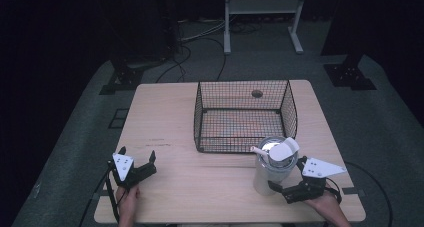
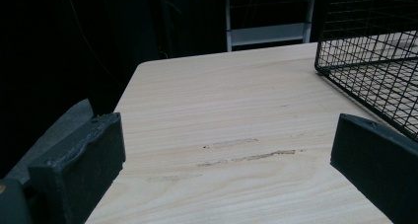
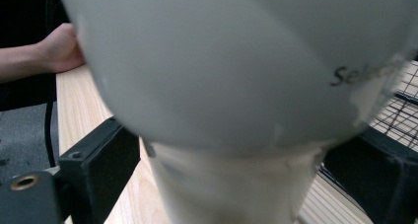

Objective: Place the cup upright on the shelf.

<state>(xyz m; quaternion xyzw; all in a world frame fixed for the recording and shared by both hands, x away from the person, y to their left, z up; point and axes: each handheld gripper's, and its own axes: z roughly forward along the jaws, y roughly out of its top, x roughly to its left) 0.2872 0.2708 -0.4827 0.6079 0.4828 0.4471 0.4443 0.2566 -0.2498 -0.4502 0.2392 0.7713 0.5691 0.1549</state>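
Observation:
A white tumbler [image 1: 268, 173] with a silvery open top and a white lid piece [image 1: 286, 149] tilted across it stands at the front right of the wooden table [image 1: 165, 117]. My right gripper [image 1: 287, 173] is shut on its lower part, one jaw on each side. In the right gripper view the tumbler [image 3: 231, 76] looms close, its narrow base between the jaws of the right gripper [image 3: 231, 165]. My left gripper [image 1: 137, 153] rests at the front left, open, with bare wood between the jaws. In its own view the left gripper [image 2: 226, 150] points along the table.
A black wire basket [image 1: 288, 109] stands at the middle back of the table, just behind the tumbler. Its near corner shows at the basket [image 2: 374, 61] in the left gripper view. A person's hand [image 3: 59, 51] is at the table's edge. A metal stand [image 1: 262, 7] is on the floor beyond.

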